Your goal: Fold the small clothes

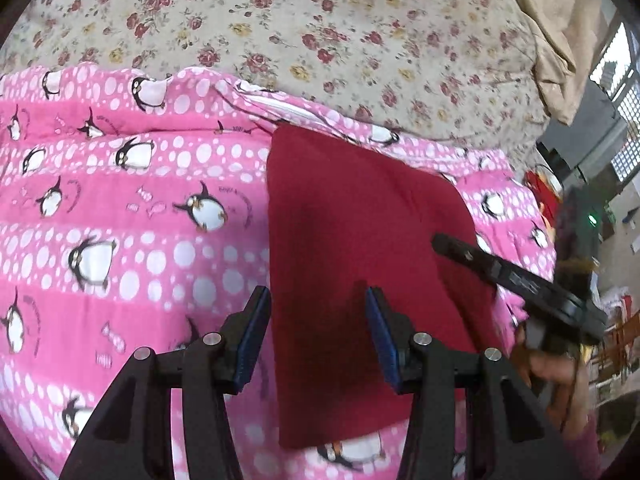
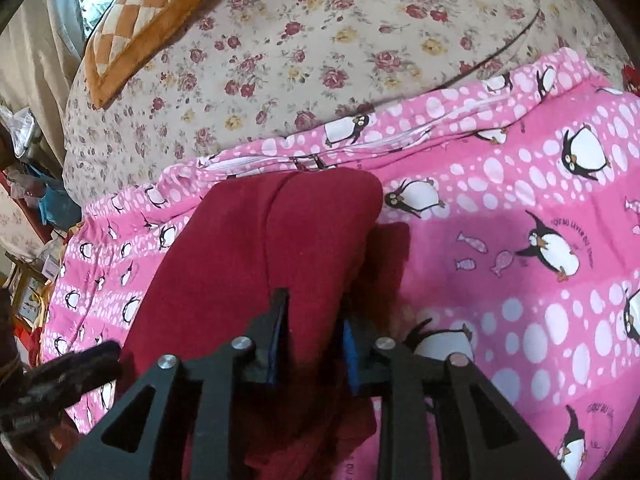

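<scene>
- The dark red, soft knit garment (image 1: 360, 264) lies on a bright pink blanket printed with white dots and penguins (image 1: 120, 216), which is spread over a cream bedsheet with small red and yellow roses (image 1: 320, 20).
- In the left wrist view the garment is a long folded shape running away from the camera, its near edge ending just above a penguin at the bottom of the picture.
- The left gripper (image 1: 318, 328) hovers over the near half of the garment with its jaws wide apart — nothing sits between the blue pads (image 1: 252, 336), and the left pad lines up with the garment's left edge.
- The right gripper (image 2: 312, 344) has its jaws drawn in on a raised fold of the same red cloth, which bulges up between the two black fingers (image 2: 280, 320) and drapes down in front of them.
- From the left wrist view the right gripper shows as a black bar slanting in over the garment's right edge, with a bare hand (image 1: 556, 368) on its handle.
- An orange and cream checked cushion (image 2: 148, 12) rests on the rose sheet at the far left of the right wrist view — well apart from the garment.
</scene>
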`<state>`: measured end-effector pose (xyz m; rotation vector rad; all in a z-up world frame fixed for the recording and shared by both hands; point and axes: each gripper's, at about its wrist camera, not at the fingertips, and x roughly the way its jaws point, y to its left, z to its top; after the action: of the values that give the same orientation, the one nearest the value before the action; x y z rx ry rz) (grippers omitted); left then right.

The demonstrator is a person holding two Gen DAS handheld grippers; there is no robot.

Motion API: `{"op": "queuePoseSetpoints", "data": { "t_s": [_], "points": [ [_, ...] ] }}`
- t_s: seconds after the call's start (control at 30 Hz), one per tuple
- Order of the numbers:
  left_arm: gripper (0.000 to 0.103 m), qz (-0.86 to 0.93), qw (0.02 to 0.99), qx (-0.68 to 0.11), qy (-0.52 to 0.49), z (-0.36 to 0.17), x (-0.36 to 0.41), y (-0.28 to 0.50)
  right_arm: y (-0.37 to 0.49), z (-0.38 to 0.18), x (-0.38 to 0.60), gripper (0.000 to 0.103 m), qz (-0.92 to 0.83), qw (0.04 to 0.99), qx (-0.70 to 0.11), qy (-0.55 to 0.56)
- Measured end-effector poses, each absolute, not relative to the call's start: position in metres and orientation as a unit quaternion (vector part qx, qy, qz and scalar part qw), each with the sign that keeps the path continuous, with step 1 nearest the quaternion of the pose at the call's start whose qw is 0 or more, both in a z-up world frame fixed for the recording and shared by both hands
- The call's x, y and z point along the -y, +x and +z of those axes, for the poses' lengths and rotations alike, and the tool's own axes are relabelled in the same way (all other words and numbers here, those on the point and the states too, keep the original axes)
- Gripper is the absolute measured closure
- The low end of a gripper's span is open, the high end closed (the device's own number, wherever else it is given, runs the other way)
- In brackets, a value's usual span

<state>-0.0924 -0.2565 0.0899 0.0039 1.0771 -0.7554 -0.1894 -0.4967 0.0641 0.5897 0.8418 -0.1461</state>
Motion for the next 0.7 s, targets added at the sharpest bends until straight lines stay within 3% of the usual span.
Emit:
{"op": "queuePoseSetpoints", "data": {
  "t_s": [0.07, 0.27, 0.37, 0.5, 0.63, 0.7],
  "points": [
    [0.076, -0.347, 0.793, -0.501, 0.007, 0.086, 0.264, -0.084, -0.190, 0.064, 0.498, 0.061, -0.066, 0.861, -0.401, 0.306],
    [0.076, -0.344, 0.795, -0.500, 0.015, 0.076, 0.278, -0.072, -0.192, 0.071, 0.491, 0.055, -0.046, 0.867, -0.393, 0.301],
    [0.074, -0.337, 0.795, -0.503, 0.032, 0.068, 0.286, -0.072, -0.188, 0.077, 0.481, 0.082, -0.070, 0.881, -0.409, 0.227],
    [0.071, -0.334, 0.801, -0.494, 0.044, 0.057, 0.292, -0.076, -0.187, 0.070, 0.485, 0.083, -0.092, 0.881, -0.420, 0.198],
    [0.070, -0.329, 0.802, -0.497, 0.031, 0.055, 0.288, -0.076, -0.192, 0.067, 0.494, 0.082, -0.088, 0.874, -0.413, 0.241],
    [0.070, -0.328, 0.803, -0.498, 0.026, 0.056, 0.285, -0.077, -0.201, 0.077, 0.496, 0.077, -0.086, 0.874, -0.400, 0.262]
  ]
}}
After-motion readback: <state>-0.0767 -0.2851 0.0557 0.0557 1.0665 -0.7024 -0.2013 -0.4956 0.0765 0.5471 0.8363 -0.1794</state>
